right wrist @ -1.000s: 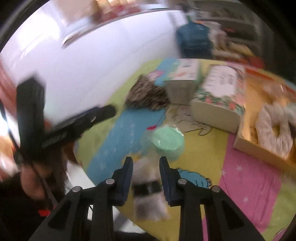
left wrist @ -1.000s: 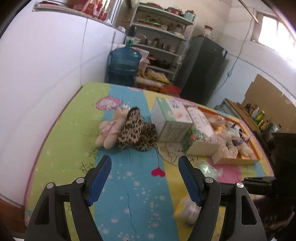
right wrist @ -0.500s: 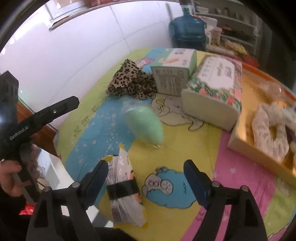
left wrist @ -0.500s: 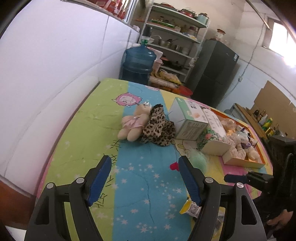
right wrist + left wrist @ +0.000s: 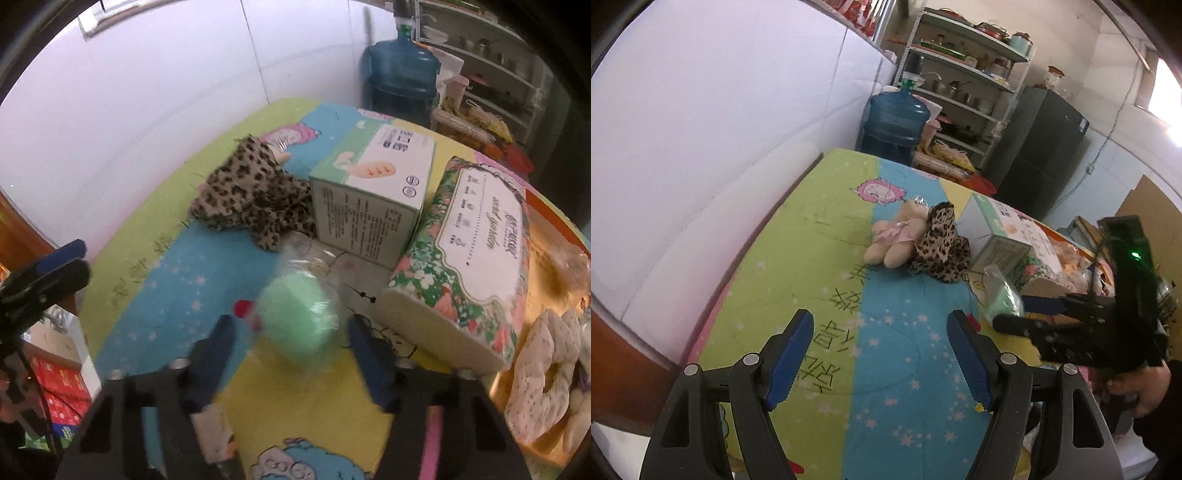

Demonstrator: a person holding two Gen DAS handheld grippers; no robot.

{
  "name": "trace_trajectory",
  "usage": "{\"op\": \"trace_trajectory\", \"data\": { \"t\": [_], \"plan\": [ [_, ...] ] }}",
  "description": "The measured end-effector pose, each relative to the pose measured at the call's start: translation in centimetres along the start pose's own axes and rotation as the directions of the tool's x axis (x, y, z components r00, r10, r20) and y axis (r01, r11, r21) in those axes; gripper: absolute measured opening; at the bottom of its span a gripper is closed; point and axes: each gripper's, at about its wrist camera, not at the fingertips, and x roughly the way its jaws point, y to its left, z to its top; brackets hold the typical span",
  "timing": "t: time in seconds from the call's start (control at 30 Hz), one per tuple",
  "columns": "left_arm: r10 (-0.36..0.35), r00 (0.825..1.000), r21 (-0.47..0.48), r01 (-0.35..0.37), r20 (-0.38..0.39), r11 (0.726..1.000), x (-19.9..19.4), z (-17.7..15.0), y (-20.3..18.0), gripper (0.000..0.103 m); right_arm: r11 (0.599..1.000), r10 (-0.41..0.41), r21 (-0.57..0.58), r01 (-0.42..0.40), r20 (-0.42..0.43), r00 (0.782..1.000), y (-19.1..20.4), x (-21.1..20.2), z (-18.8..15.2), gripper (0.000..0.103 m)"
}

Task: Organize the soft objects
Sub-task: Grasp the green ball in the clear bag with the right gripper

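Pale green fluffy ball in a clear plastic wrapper (image 5: pixel 299 317), lying on the patterned cloth, blurred in the right wrist view. Beyond it, a limp leopard-print plush piece (image 5: pixel 940 247), crumpled in a heap. Pressed against its far side, a cream teddy bear in a pink dress (image 5: pixel 895 238), lying down, feet toward the left wrist camera.

I can read little here. On the floral tissue pack (image 5: pixel 476 254), right of the green box, the white label carries script that looks like "secret garden", with Chinese characters beside it too small for me to make out. The green-and-white box (image 5: pixel 373 184) has fine print on its near side, illegible. The tabletop cloth (image 5: pixel 842 325) shows large dark Chinese characters near my left camera, which I cannot read.
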Motion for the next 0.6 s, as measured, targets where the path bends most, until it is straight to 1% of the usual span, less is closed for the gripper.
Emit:
{"op": "trace_trajectory", "data": {
  "t": [0.03, 0.17, 0.23, 0.3, 0.4, 0.53, 0.6],
  "plan": [
    [-0.011, 1.000, -0.001, 0.011, -0.002, 1.000, 0.0, -0.2, 0.0, 0.076, 1.000, -0.008, -0.007, 0.008, -0.011, 1.000, 0.0, 0.3, 0.1, 0.044],
    [-0.060, 0.998, 0.022, 0.060, -0.015, 0.998, 0.1, -0.7, -0.3, 0.076, 0.999, -0.029, -0.016, 0.029, 0.012, 1.000, 0.3, 0.2, 0.1, 0.042],
    [-0.093, 0.995, 0.048, 0.094, -0.020, 0.994, 0.1, -1.0, -0.7, 0.076, 1.000, -0.026, -0.009, 0.026, 0.037, 0.999, 0.6, -0.7, -0.2, 0.042],
    [-0.129, 0.991, 0.078, 0.130, -0.023, 0.988, 0.1, -1.1, -1.2, 0.076, 1.000, -0.017, 0.019, 0.016, 0.087, 0.996, 0.5, -2.5, -0.6, 0.042],
    [-0.178, 0.983, 0.116, 0.181, -0.034, 0.977, 0.0, -1.4, -1.9, 0.076, 0.997, -0.030, 0.075, 0.018, 0.157, 0.987, 0.1, -5.9, -1.3, 0.042],
    [-0.229, 0.971, 0.158, 0.236, -0.065, 0.959, 0.1, -1.7, -3.6, 0.076, 0.988, -0.076, 0.146, 0.046, 0.210, 0.975, -0.7, -9.4, -2.7, 0.042],
    [-0.248, 0.966, 0.176, 0.258, -0.077, 0.950, 0.1, -2.2, -4.5, 0.076, 0.978, -0.117, 0.193, 0.072, 0.230, 0.966, -1.1, -11.1, -4.0, 0.042]
  ]
}}
